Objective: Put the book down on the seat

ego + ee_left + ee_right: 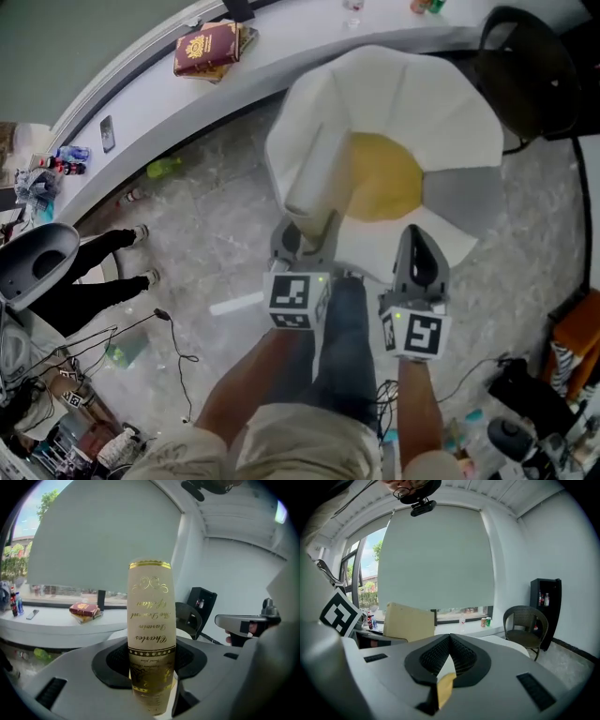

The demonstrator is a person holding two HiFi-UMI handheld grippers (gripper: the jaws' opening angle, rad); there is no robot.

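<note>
A cream book with gold lettering on its spine stands upright between the jaws of my left gripper, which is shut on its lower part. In the head view the book rises from the left gripper at the front left edge of the white armchair. The chair's seat holds a yellow cushion, just right of the book. My right gripper hovers over the chair's front edge, apart from the book. Its jaws meet at the tips with nothing held. Its view shows the book at left.
A curved white counter runs behind the chair, with a stack of red books and a phone. A black wicker chair stands at the back right. A green bottle lies on the floor; a person's legs are at left.
</note>
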